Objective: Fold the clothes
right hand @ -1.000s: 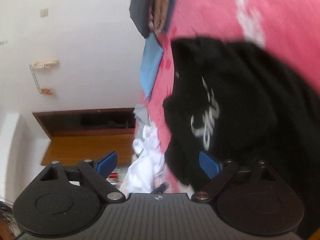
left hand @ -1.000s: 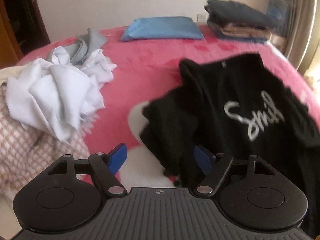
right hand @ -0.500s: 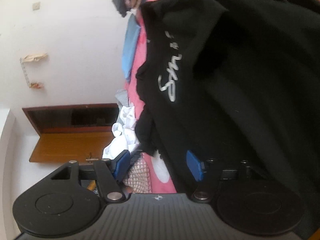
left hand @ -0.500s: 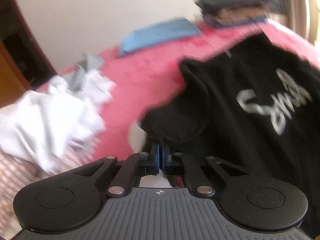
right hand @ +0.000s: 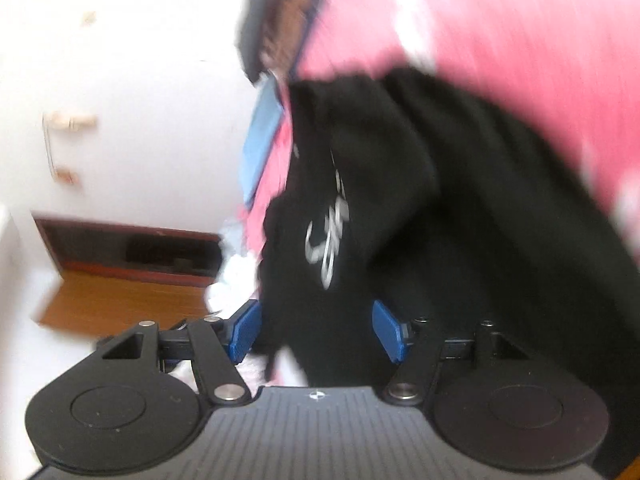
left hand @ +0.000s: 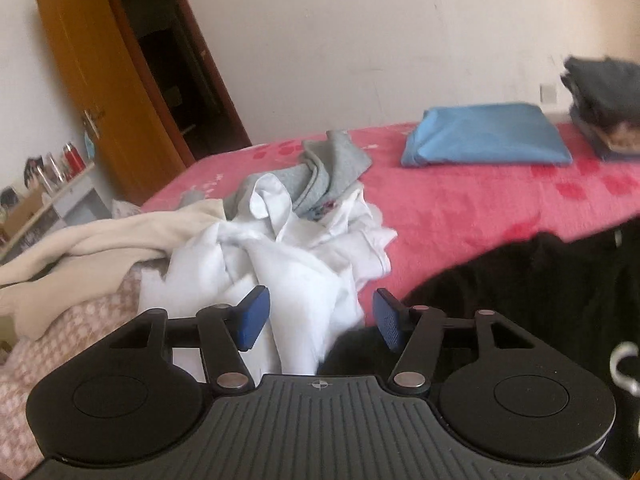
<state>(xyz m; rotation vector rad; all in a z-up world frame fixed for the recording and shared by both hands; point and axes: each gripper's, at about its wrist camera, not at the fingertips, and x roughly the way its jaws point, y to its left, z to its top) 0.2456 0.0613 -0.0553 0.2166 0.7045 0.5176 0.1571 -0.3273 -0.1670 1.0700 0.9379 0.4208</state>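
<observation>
Left gripper (left hand: 321, 320) angled downward, blue pads (left hand: 251, 317) apart and jaws opening — nothing pinched between them, right gripper (right hand: 316, 332) rolled sideways, pads (right hand: 388, 336) held apart — blurred.

Bedroom in a home. I worked over a bed with a pink blanket (left hand: 460, 208), loose laundry heaped at its left edge (left hand: 280, 248), folded clothes stacked at the far right corner (left hand: 600, 104). Wooden door (left hand: 92, 92) stood open by a plain wall.
</observation>
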